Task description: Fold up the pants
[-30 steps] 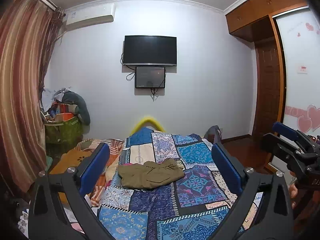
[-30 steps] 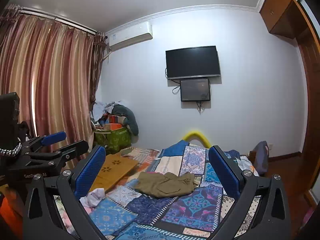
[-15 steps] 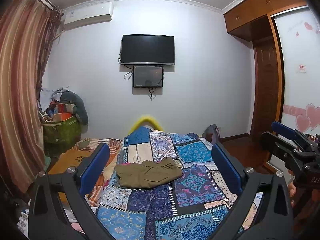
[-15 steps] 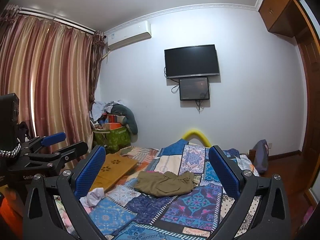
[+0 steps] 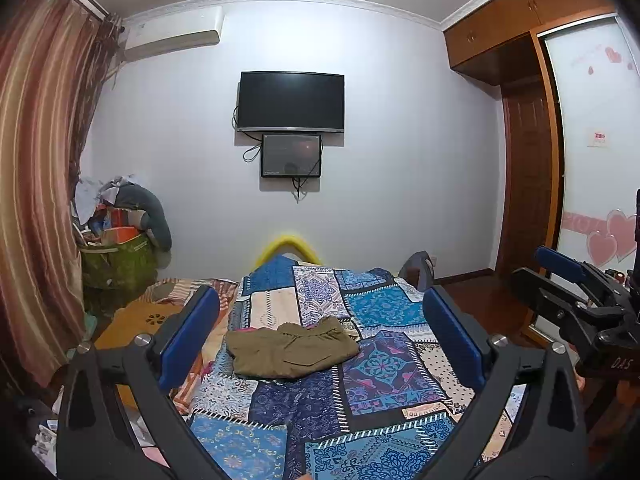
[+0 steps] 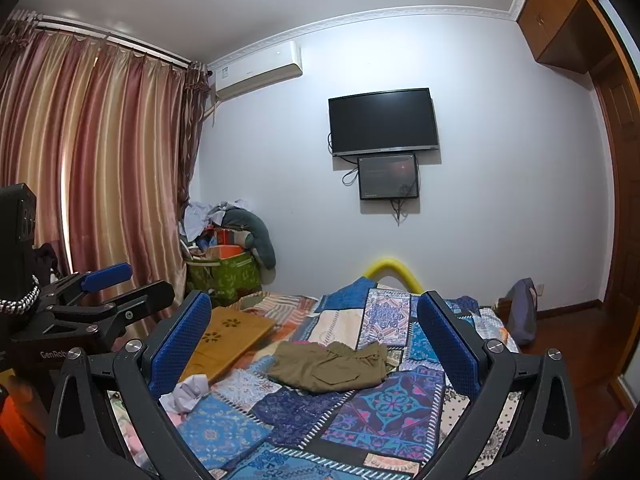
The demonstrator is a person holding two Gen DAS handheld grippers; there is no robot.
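Observation:
Olive-green pants (image 5: 290,350) lie folded in a compact bundle on the blue patchwork bedspread (image 5: 380,372), in the middle of the bed. They also show in the right wrist view (image 6: 330,366). My left gripper (image 5: 320,332) is open and empty, held well back from and above the pants. My right gripper (image 6: 314,340) is open and empty too, also well short of the pants. Each gripper shows at the edge of the other's view: the right gripper (image 5: 576,300) and the left gripper (image 6: 100,296).
A wooden lap tray (image 6: 228,340) and crumpled white paper (image 6: 188,392) lie on the bed's left side. A green basket piled with clothes (image 6: 224,268) stands by the curtains (image 6: 80,168). A wardrobe (image 5: 528,160) and wooden floor are at right. A TV (image 5: 292,102) hangs on the far wall.
Both cameras have drifted slightly, so the wall and pants sit a little lower and more to the left in view. The pants have not moved. Both grippers stay open.

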